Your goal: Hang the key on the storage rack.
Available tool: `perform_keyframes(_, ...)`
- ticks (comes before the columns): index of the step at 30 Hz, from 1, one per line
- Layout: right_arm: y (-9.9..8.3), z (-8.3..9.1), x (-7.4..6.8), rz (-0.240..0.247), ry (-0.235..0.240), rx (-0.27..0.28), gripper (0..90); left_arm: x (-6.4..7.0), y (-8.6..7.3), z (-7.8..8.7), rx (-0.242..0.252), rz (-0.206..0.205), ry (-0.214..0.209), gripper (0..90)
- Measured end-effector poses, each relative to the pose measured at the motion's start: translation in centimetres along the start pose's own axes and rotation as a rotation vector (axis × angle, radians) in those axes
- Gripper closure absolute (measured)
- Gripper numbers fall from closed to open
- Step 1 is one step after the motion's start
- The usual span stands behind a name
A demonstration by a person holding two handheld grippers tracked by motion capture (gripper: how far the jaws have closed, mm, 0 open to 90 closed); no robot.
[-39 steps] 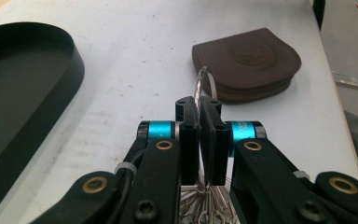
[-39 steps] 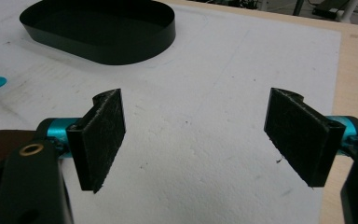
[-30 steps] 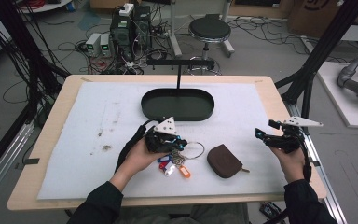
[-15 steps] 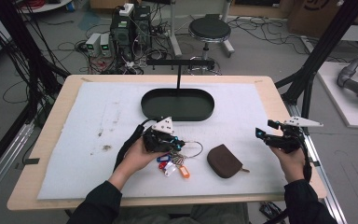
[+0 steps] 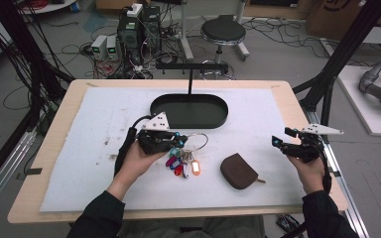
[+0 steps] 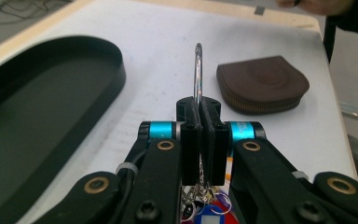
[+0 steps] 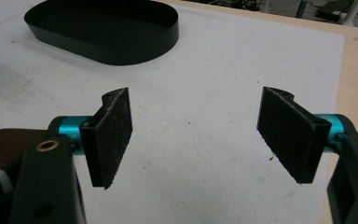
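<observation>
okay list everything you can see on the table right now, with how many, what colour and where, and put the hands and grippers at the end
key ring: one, silver wire loop, mid-table, pinched in the left gripper.
key tags: a bunch, purple, red, blue, white and orange, hanging off the ring onto the mat.
pouch: one, brown, zipped, right of the tags.
tray: one, black oval, far middle of the mat.
mat: one, white, covering most of the wooden table.
left gripper: black with blue joints, jaws shut on the ring.
right gripper: black, jaws wide apart, at the table's right edge.
</observation>
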State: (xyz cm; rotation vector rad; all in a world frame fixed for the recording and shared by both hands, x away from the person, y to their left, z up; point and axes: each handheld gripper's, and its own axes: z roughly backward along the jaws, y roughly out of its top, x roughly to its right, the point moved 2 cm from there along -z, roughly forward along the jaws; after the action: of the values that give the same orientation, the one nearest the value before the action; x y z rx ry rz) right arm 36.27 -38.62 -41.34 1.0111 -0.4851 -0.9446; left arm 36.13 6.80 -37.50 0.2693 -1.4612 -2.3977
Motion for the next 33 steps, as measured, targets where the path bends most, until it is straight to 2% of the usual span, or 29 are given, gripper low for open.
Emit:
perform_keyframes(1,0.0,0.0,0.0,0.003,-0.001,0.000,27.0,0.0,0.4,0.5,0.017,-0.009,0.016,86.8)
perform_keyframes(6,0.0,0.0,0.0,0.002,-0.001,-0.001,27.1,-0.3,1.2,1.5,0.043,-0.018,0.038,86.8)
perform_keyframes(7,0.0,0.0,0.0,0.003,-0.001,0.000,27.2,-0.4,1.5,1.9,0.063,-0.012,0.045,86.8)
perform_keyframes(15,0.0,0.0,0.0,0.004,-0.005,0.000,27.2,-0.9,2.3,3.2,0.096,-0.006,0.079,86.8)
perform_keyframes(18,0.0,-0.1,0.0,0.002,-0.005,-0.005,27.3,-1.6,2.7,3.7,0.110,0.008,0.092,86.8)
perform_keyframes(22,0.0,-0.2,-0.1,0.000,-0.004,-0.007,27.3,-2.7,3.5,4.7,0.156,0.030,0.116,86.8)
perform_keyframes(30,0.0,-0.2,-0.1,0.004,-0.004,-0.008,27.3,-4.5,4.6,5.8,0.205,0.053,0.162,86.8)
perform_keyframes(33,0.0,-0.2,0.0,0.003,-0.006,-0.008,27.3,-5.3,5.0,6.1,0.208,0.060,0.187,86.8)
